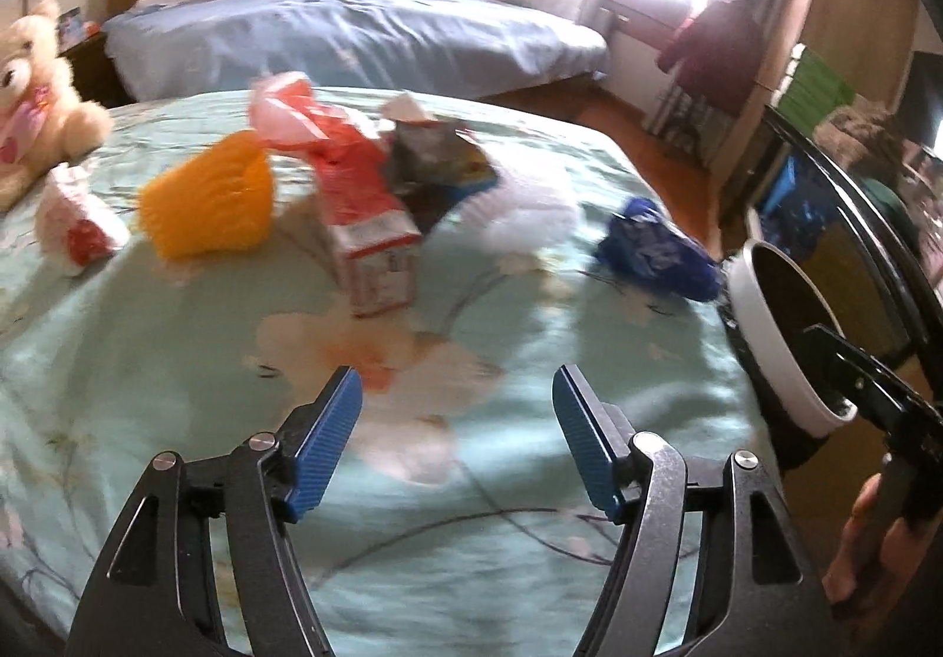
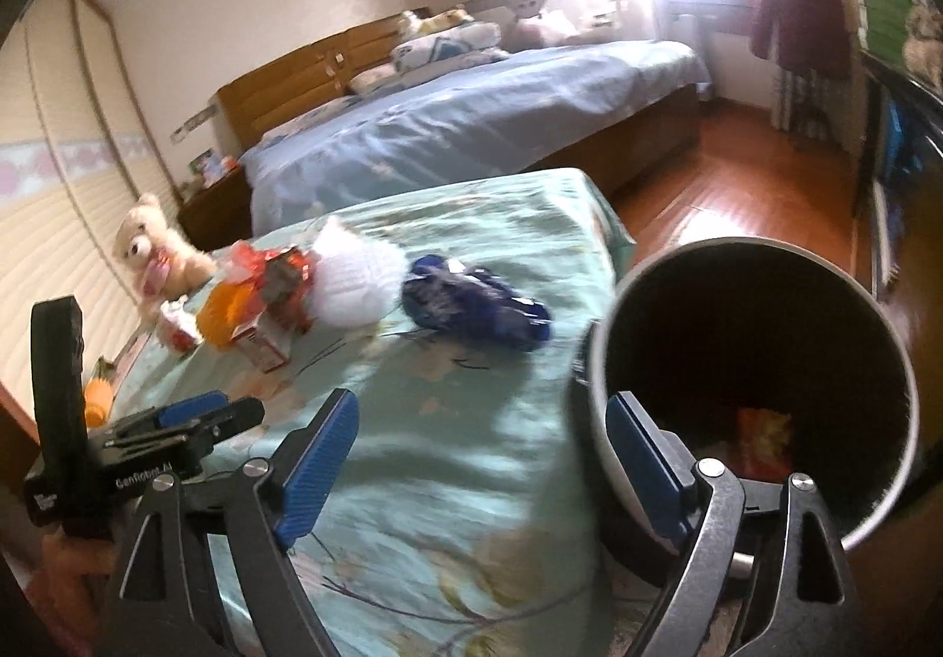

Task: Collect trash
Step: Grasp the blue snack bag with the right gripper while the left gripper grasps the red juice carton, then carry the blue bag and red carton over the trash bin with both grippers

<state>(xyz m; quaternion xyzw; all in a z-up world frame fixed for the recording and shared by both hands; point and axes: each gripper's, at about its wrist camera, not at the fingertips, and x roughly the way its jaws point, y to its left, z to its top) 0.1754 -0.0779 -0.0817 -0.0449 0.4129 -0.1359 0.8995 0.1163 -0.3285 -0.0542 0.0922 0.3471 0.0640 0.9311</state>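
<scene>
left gripper [image 1: 457, 400] spread, empty, over the bedspread [image 1: 177, 362] | right gripper [image 2: 480, 430] spread, empty, beside the bin [image 2: 760, 380] | trash: red carton [image 1: 371, 238], blue wrapper [image 1: 654, 247], blurred | bin contents dim

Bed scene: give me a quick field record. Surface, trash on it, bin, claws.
surface: bed with teal floral cover
trash on bed: blue wrapper, red carton, orange piece, white bag, small red-white wrapper
bin: white bin at the bed's right edge, some trash already inside
left claw: open, nothing between the jaws
right claw: open, nothing held, one finger over the bin
other: teddy at far left
</scene>
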